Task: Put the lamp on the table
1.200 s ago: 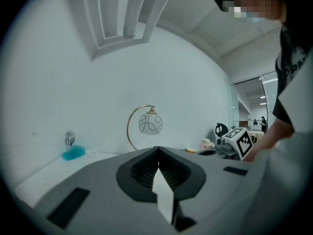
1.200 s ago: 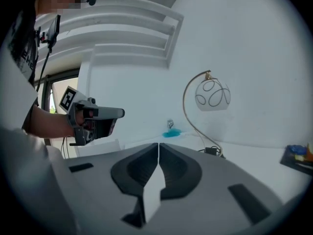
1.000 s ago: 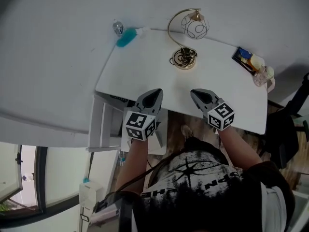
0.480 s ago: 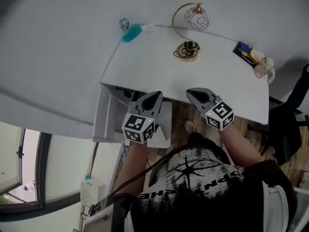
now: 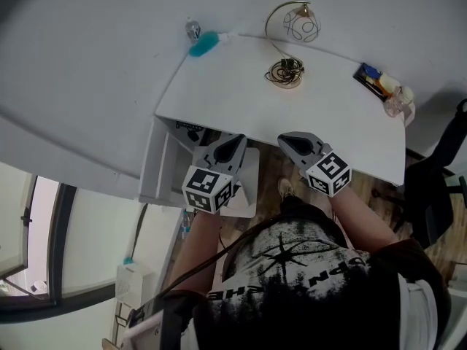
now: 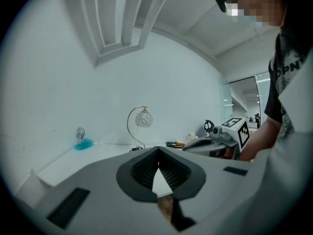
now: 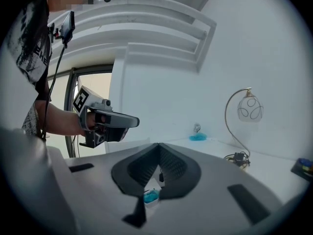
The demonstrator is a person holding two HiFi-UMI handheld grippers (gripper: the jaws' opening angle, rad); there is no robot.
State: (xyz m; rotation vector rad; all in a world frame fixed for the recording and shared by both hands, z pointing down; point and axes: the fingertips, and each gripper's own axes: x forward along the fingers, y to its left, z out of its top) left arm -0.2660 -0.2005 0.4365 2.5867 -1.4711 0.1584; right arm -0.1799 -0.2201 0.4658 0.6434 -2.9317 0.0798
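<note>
The lamp (image 5: 292, 31) stands at the far edge of the white table (image 5: 241, 100): a gold curved stem, a wire-globe shade and a cord coiled on its base. It also shows far ahead in the left gripper view as the lamp (image 6: 138, 126) and in the right gripper view as the lamp (image 7: 244, 119). My left gripper (image 5: 238, 140) is shut and empty, held over the table's near edge. My right gripper (image 5: 285, 138) is shut and empty beside it, well short of the lamp.
A teal object (image 5: 202, 44) and a small bottle (image 5: 193, 30) lie at the table's far left corner. Small items (image 5: 383, 87) crowd the far right corner. A white cabinet (image 5: 164, 170) stands under the left end. A black chair (image 5: 438, 188) is at the right.
The view has drawn back a little from the table: the lamp sits higher in the head view and the grippers have slid from above the tabletop to its near edge. Both jaws stay shut.
</note>
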